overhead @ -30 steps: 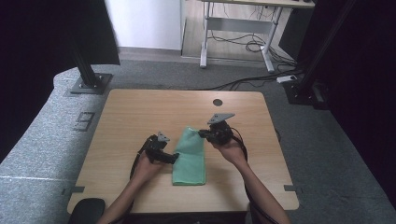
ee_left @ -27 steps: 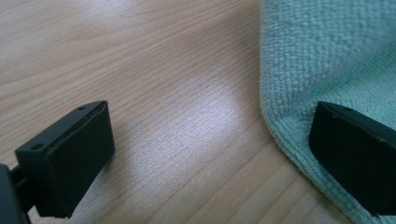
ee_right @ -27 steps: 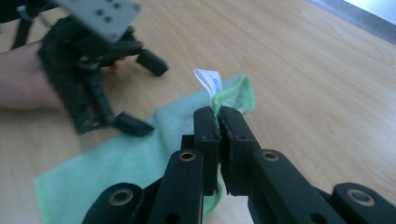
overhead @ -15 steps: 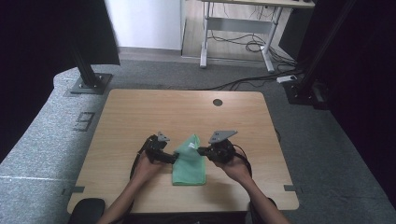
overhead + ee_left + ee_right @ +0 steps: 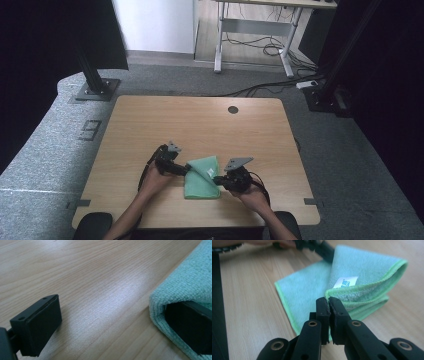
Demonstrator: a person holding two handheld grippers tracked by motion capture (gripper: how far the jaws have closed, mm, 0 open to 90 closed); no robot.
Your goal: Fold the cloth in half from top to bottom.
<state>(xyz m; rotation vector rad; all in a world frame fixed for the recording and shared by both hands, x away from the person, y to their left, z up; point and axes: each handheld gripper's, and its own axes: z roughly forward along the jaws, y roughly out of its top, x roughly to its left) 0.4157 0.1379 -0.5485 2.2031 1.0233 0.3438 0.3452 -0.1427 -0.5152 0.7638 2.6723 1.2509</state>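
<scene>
A folded green microfibre cloth (image 5: 201,178) is seen lying near the front edge of the light wooden table (image 5: 200,120), between the two hands. In the left gripper view, one jaw of the left gripper (image 5: 120,322) is partly hidden under the folded edge of the cloth (image 5: 185,285), while the other jaw stands well apart on bare wood; the jaws are spread wide, and nothing is clamped between them. In the high view the left gripper (image 5: 181,169) is seen at the cloth's left edge, its jaw tips too small to be made out.

The right gripper (image 5: 329,305) is pressed together on a raised corner of the cloth (image 5: 362,272), just below a small white label (image 5: 345,282); how much fabric lies between the pads is hidden by the jaws themselves. In the high view the right gripper (image 5: 218,178) is seen at the cloth's right side.

The far half of the table is left open up to a round dark cable hole (image 5: 233,109). The person's forearms are cut off by the bottom of the high view.
</scene>
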